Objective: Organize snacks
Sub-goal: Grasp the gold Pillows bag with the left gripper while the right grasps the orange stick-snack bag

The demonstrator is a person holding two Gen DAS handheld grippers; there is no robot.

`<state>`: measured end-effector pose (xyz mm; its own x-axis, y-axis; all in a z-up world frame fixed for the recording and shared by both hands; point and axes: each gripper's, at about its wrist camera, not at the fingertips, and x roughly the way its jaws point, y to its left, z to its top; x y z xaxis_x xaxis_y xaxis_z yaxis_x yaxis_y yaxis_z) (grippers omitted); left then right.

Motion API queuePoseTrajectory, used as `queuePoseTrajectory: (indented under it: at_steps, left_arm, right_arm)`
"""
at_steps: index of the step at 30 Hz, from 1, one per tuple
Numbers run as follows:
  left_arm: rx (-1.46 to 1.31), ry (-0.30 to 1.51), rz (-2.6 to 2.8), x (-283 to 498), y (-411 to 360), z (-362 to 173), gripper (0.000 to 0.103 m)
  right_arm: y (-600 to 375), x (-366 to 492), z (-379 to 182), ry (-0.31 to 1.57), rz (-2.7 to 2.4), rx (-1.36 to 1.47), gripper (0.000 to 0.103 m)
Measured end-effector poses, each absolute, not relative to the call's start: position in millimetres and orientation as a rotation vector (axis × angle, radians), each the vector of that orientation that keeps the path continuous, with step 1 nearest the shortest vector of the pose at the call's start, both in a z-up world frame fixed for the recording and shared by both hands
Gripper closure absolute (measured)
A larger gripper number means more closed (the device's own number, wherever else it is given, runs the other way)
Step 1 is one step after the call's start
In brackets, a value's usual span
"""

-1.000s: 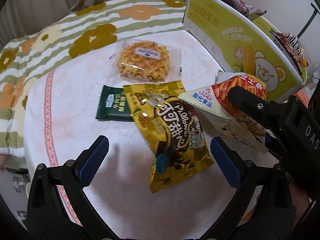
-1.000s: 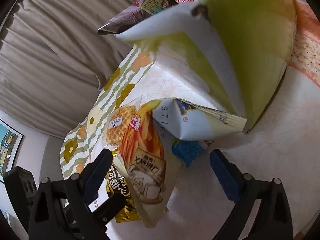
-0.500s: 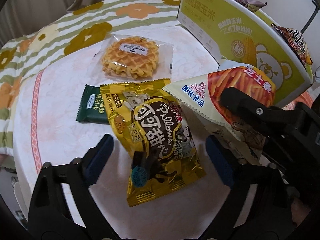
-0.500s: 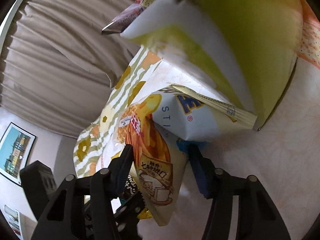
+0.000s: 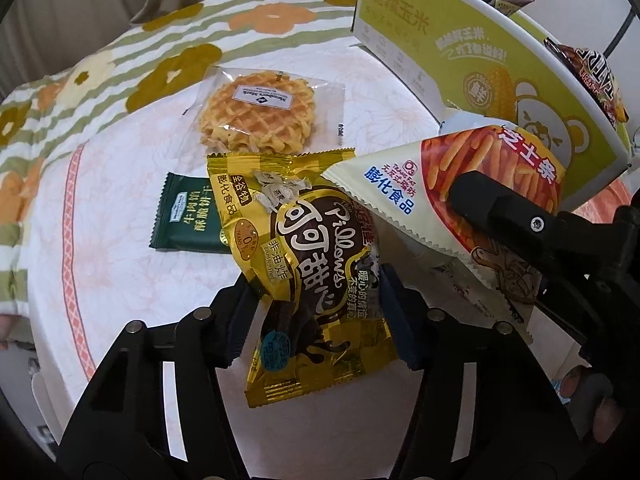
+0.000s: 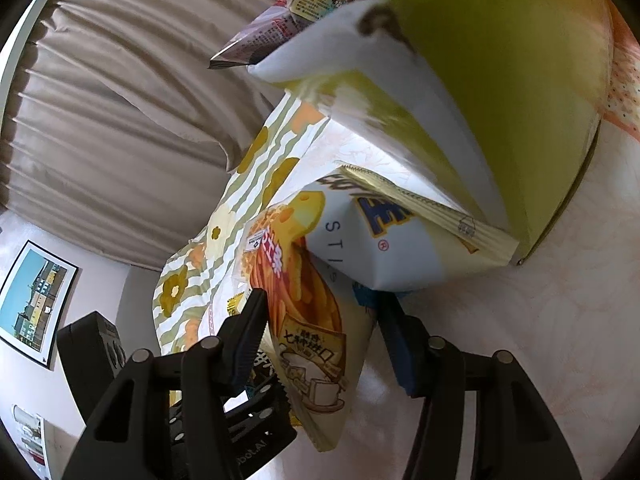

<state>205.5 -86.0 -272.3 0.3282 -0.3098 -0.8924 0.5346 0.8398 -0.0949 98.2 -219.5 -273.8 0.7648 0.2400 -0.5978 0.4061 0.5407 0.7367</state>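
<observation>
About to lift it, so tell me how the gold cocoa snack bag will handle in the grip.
The gold cocoa snack bag looks puffed and creased, so probably light and floppy, sagging beyond the left hand-held gripper. Its glossy foil may slip. The contents could crush if squeezed hard.

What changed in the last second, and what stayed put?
Both grippers closed: the left gripper on the gold cocoa bag, the right gripper on the cheese stick bag. The waffle, green bar and box stayed.
</observation>
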Motion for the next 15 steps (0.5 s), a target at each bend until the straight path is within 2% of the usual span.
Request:
queuePoseTrajectory:
  at_steps: [10,15]
  left_arm:
    - [0.182,1.088,-0.506,206,-51,-251,0.050]
    - [0.150,1.081,-0.444,207,-25,-235,0.050]
  right_arm:
    - [-212,100,-262,0.739,-0.074,0.992,0.052]
    - [-204,103,-247,0.740,-0.034,0.956,0.057]
